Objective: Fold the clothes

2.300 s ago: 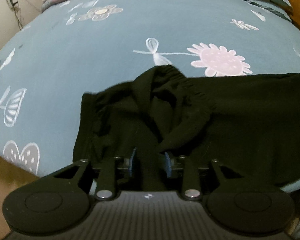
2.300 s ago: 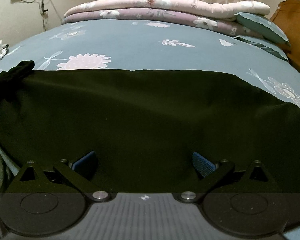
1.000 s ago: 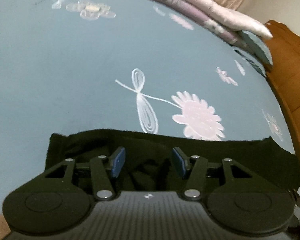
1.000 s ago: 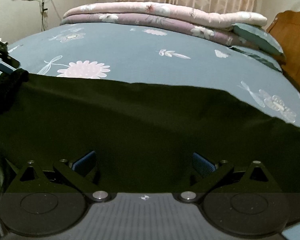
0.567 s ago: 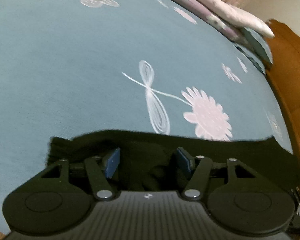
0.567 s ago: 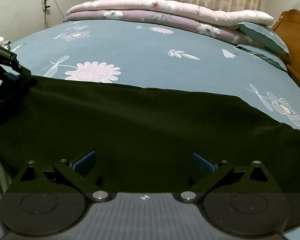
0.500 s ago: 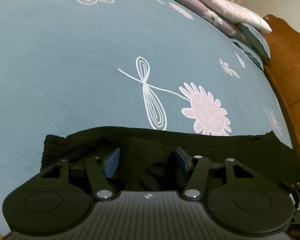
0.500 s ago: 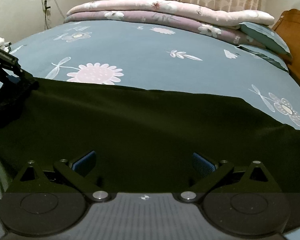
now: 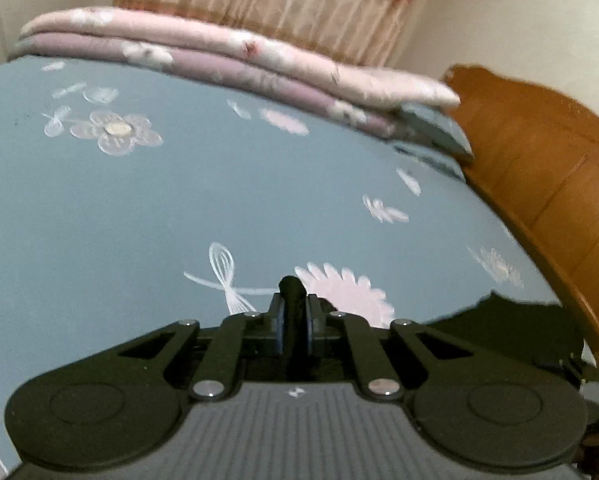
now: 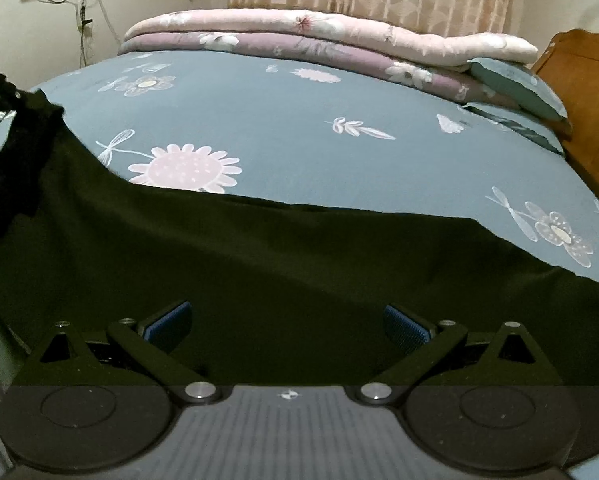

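Left gripper (image 9: 294,326) front and centre at the bottom of its frame, and the blue pads have snapped together on a bunched tuft of the black garment (image 10: 259,264) — a dark nub of cloth pokes up just above the tips. Half a second ago those fingers stood apart over the crumpled waistband end; now they pinch it, and the view has tipped up to take in curtain and wall, so that end looks lifted off the bed.

Over in the right wrist view, the right gripper (image 10: 287,322) sits low in the frame with its fingers spread wide, nothing between them, hanging over the dark cloth just as it did a second ago. The garment spreads flat across the lower half of the picture, its far edge running from middle left down to lower right; at the upper left the cloth now climbs in a raised fold, higher than before.

Beyond it, the blue flowered bedsheet (image 10: 319,120), then the folded quilts (image 10: 339,40) along the top, and a wooden headboard (image 9: 539,168) at the right.

My read: one end is in hand, ready to be carried over for a fold; the right side holds nothing yet.
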`<state>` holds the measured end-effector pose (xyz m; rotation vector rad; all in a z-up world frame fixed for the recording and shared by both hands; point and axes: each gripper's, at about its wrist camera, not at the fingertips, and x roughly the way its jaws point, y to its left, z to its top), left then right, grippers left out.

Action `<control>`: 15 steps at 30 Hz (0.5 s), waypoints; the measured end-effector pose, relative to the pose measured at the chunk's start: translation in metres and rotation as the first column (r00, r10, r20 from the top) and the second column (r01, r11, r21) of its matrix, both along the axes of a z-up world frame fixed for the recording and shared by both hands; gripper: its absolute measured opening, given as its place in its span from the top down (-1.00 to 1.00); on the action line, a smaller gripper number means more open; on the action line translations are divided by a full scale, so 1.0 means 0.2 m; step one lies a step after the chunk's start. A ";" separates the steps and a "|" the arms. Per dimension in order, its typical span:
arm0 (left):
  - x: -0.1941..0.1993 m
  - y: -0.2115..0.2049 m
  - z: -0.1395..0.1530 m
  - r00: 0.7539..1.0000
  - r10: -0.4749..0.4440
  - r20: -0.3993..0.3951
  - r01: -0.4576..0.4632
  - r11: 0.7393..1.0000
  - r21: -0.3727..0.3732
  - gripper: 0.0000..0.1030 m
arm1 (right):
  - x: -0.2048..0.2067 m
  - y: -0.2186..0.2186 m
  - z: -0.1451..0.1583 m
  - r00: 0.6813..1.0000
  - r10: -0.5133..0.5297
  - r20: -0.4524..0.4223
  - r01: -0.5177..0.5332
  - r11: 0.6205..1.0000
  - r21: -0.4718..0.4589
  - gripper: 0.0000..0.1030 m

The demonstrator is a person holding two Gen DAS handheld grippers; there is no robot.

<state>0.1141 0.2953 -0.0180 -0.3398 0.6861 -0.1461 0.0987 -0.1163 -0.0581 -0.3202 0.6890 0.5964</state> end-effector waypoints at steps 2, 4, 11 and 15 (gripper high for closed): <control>0.00 0.03 -0.04 1.000 0.020 -0.022 -0.019 1.000 0.003 0.85 | 0.00 0.00 0.00 1.000 -0.006 0.001 0.006 1.000 -0.001 -1.00; 0.00 0.06 -0.08 0.998 0.039 -0.044 -0.039 0.999 0.007 0.85 | 0.01 0.00 0.00 1.000 -0.008 0.001 0.008 1.000 -0.001 -1.00; -0.03 0.10 -0.16 0.992 0.072 -0.100 -0.068 0.997 0.041 0.50 | 0.00 0.02 -0.01 1.000 -0.003 -0.002 0.003 1.000 -0.013 -1.00; -0.07 0.02 -0.14 0.993 0.044 -0.105 -0.035 0.996 0.085 0.14 | 0.01 0.02 -0.01 1.000 0.002 -0.005 -0.002 1.000 -0.010 -1.00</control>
